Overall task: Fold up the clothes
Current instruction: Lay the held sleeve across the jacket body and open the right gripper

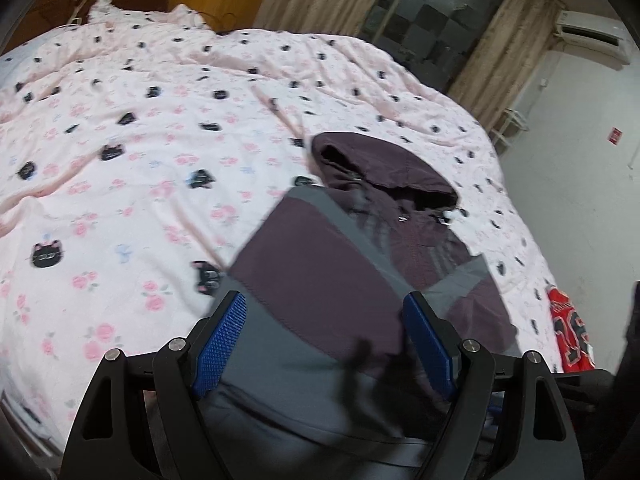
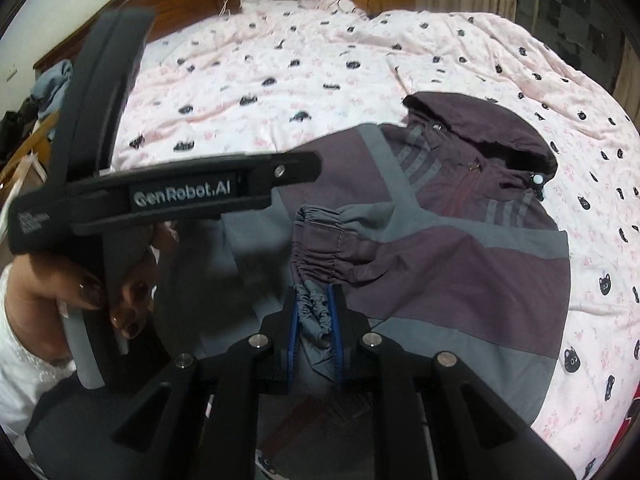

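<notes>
Right gripper (image 2: 313,312) clamped on gathered elastic cuff (image 2: 316,308) of purple-grey hooded jacket (image 2: 460,272) on bed (image 2: 320,64); left gripper (image 1: 324,332) spread above. Fabric looks light, limp, slippery; seams, cuffs likely grip best.

Left tongs (image 1: 324,312) held wide apart, blue pads (image 1: 224,344) at 7 and 5 o'clock of left wrist view, nothing gripped between. Right tongs (image 2: 315,312) closed tight on gathered grey cuff (image 2: 316,316), at 6 o'clock of right wrist view. Left hand (image 2: 80,292) seen at 9 o'clock there, fingers wrapped round handle of left device.
</notes>
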The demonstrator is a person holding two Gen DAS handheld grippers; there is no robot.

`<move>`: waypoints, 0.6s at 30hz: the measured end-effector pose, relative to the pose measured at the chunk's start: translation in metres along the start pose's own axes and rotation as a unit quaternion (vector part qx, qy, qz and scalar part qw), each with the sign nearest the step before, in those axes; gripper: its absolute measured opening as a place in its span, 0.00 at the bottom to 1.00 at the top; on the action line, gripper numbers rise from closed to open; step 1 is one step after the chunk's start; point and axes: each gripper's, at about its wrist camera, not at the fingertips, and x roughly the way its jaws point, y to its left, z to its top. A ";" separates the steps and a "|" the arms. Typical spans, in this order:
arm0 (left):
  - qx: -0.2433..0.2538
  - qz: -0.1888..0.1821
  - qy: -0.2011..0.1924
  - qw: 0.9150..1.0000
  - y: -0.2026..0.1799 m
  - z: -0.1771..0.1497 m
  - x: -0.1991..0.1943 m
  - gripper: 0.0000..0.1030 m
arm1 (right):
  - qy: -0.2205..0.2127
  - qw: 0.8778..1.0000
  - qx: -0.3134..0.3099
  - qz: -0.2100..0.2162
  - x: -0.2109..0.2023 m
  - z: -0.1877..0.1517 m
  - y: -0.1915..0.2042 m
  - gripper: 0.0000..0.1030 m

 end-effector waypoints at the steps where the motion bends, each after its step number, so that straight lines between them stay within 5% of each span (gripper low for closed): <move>1: 0.004 -0.011 0.001 1.000 -0.003 0.000 0.001 0.75 | 0.002 1.000 -0.002 0.004 0.002 -0.001 0.000 0.19; 8: 0.047 -0.030 0.036 0.998 -0.026 -0.005 0.018 0.75 | 0.010 0.999 -0.020 0.040 0.009 -0.011 0.005 0.47; 18: 0.139 0.045 0.076 0.986 -0.048 -0.028 0.039 0.77 | -0.011 0.995 -0.049 0.082 -0.012 -0.023 0.011 0.48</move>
